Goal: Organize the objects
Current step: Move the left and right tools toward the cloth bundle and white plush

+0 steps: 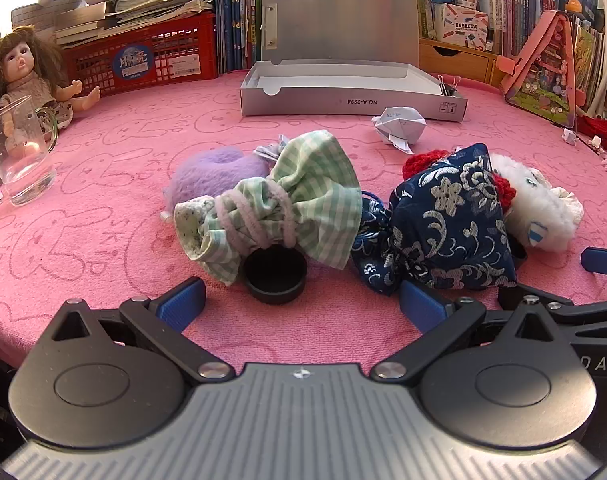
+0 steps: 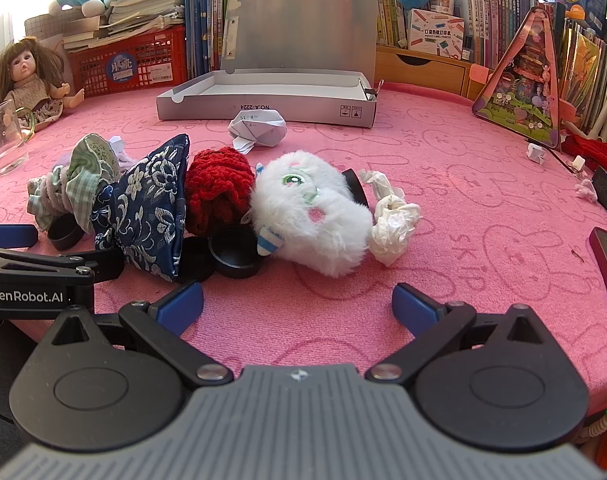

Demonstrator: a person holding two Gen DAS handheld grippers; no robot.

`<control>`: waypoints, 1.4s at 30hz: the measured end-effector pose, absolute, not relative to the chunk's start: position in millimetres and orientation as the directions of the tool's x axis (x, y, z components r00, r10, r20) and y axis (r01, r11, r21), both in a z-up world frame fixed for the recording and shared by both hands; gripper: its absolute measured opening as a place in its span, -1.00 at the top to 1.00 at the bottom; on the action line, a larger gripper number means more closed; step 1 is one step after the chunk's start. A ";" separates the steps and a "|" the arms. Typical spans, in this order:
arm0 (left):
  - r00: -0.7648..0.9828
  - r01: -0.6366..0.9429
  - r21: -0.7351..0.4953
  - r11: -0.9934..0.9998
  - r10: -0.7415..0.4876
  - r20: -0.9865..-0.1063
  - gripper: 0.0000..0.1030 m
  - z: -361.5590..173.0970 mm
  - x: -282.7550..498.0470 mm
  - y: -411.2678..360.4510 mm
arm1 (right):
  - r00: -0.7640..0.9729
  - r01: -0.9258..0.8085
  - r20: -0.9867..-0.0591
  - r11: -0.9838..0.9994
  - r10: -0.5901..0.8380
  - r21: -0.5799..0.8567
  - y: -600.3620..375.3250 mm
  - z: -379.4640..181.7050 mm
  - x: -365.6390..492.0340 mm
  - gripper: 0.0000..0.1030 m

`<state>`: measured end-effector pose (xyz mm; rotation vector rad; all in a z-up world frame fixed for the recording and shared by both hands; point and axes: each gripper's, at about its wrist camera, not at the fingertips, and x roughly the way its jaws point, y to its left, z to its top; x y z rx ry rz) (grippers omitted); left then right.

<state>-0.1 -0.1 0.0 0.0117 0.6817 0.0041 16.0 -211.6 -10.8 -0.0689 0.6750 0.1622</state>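
**Both claws wide apart before a row of soft things on the pink bench**

While the two claws hang low over the near edge of the bench [image 1: 103, 184], neither holds anything. The left claw [image 1: 301, 304] has its blue fingers [image 1: 181, 302] spread as wide as they go, with bare pink cloth between them. Just ahead of it, slightly left of its midline, lies a black round lid [image 1: 275, 278], open side up, tucked under the green checked pouch [image 1: 279, 216]. That pouch is bound with a lilac cord and leans against a lilac fluffy thing [image 1: 219, 172] behind it. To the right, touching the checked pouch, lies the navy brocade pouch [image 1: 443, 220]; its lower corner sits right at the left claw's right finger, though whether they touch I cannot tell.

The right claw [image 2: 299, 306] is equally spread, empty, with bare cloth between its fingers [image 2: 415, 308]. Straight ahead of it lies the white plush toy [image 2: 307, 212] on its side, near but apart from the fingertips. Left of the toy sit a red knitted piece [image 2: 217, 192] and a second black lid [image 2: 235, 252], just ahead of the right claw's left finger. A crumpled white tissue [image 2: 393, 220] touches the toy's right side.

Further back, a crumpled paper [image 2: 257, 130] lies just before the open grey box [image 2: 263, 110], which stands empty with its lid upright. At far left stand a clear glass mug [image 1: 19, 156] and a doll [image 1: 27, 80].
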 end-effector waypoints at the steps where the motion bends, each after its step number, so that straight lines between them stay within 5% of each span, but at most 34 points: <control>1: 0.776 0.000 0.012 1.000 0.008 -0.630 -1.00 0.0 -0.1 -0.1 | 0.769 -0.172 -0.627 0.985 0.127 -0.011 -211.7 -10.8 15.9 -1.00; 42: 0.799 -0.012 -0.017 1.000 -0.001 -0.602 -1.00 0.8 -4.1 12.2 | 0.792 -0.213 -0.584 0.977 0.175 0.004 -222.7 -12.8 11.6 -1.00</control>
